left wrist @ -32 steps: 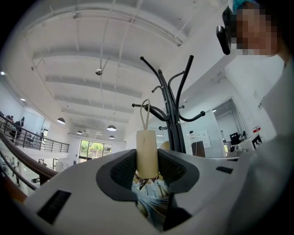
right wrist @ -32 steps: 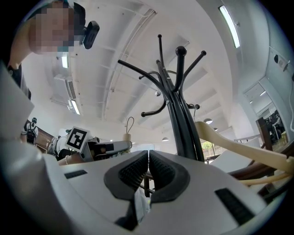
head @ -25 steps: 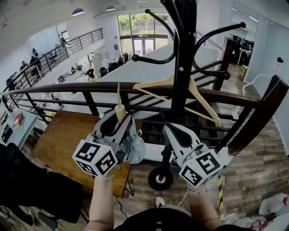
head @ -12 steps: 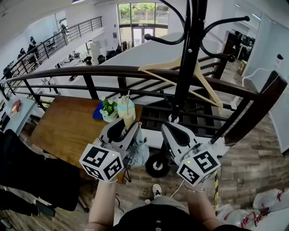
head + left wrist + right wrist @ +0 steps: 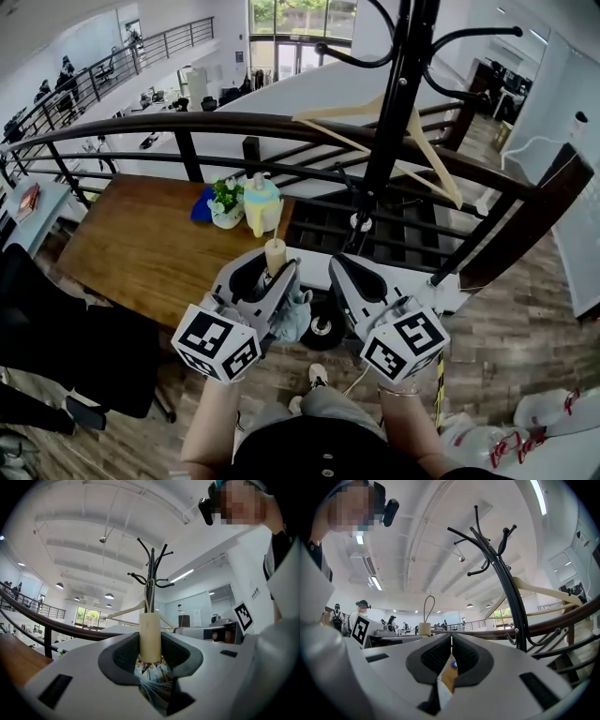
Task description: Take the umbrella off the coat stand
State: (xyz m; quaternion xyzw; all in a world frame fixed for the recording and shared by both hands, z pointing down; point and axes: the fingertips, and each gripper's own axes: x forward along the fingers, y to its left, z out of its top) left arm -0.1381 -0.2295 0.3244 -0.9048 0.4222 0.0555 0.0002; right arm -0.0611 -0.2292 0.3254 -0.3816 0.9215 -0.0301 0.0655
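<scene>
My left gripper (image 5: 269,278) is shut on a folded umbrella just below its cream handle (image 5: 275,255). The pale blue canopy (image 5: 296,315) bunches up behind the jaws. In the left gripper view the handle (image 5: 150,637) stands upright between the pads and the canopy (image 5: 153,679) fills the throat of the gripper (image 5: 150,654). The black coat stand (image 5: 392,112) rises beyond, apart from the umbrella, and a wooden hanger (image 5: 370,127) is on it. My right gripper (image 5: 343,274) is beside the left one. Its jaws (image 5: 451,654) are shut with nothing held.
A dark curved railing (image 5: 234,124) runs across in front of me, with the stand's round base (image 5: 323,330) at floor level. Below the railing is a wooden table (image 5: 131,253) bearing a small plant (image 5: 225,201) and a yellow jug (image 5: 262,202). White bags (image 5: 553,422) lie at the right.
Both grippers have come down and back from the coat stand's hooks. The umbrella travelled with the left one. The table with the plant has come into view below the railing.
</scene>
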